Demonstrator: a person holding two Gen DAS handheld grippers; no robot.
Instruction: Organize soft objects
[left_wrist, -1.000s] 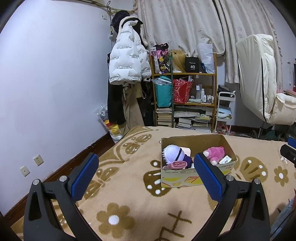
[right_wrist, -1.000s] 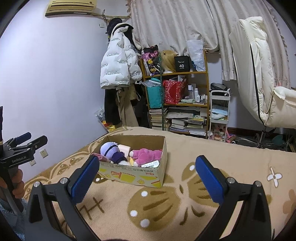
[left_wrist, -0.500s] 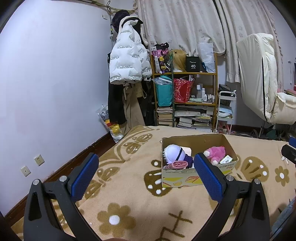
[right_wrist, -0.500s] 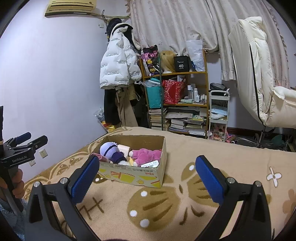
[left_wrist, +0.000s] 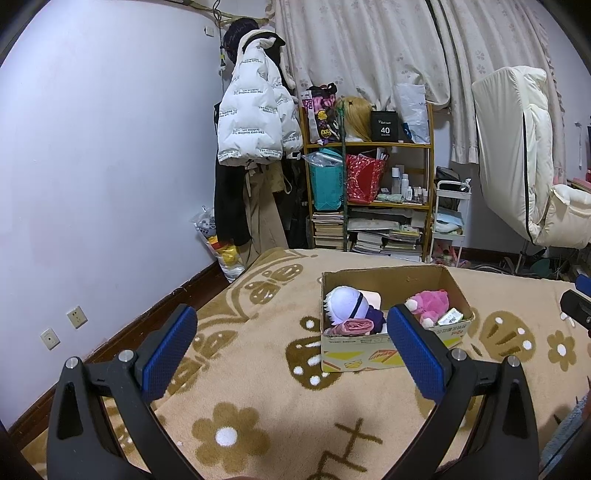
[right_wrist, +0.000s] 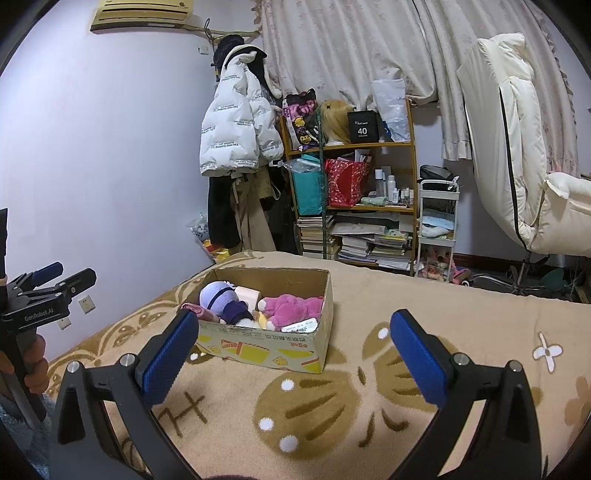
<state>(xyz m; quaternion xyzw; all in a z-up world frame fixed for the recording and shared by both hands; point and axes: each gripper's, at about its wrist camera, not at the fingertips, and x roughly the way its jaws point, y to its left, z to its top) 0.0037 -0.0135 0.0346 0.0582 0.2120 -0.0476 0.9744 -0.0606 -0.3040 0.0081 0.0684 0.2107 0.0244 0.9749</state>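
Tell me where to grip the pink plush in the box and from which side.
Grip the pink plush across its rounded body, coming from above: the box walls block its sides, and it lies on top at the end away from the purple-headed doll. The right gripper, open and empty, seems closer.

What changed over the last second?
Nothing visibly changed. Both grippers, left and right, are open and empty as before, above the blanket. The box and its toys sit where they were.
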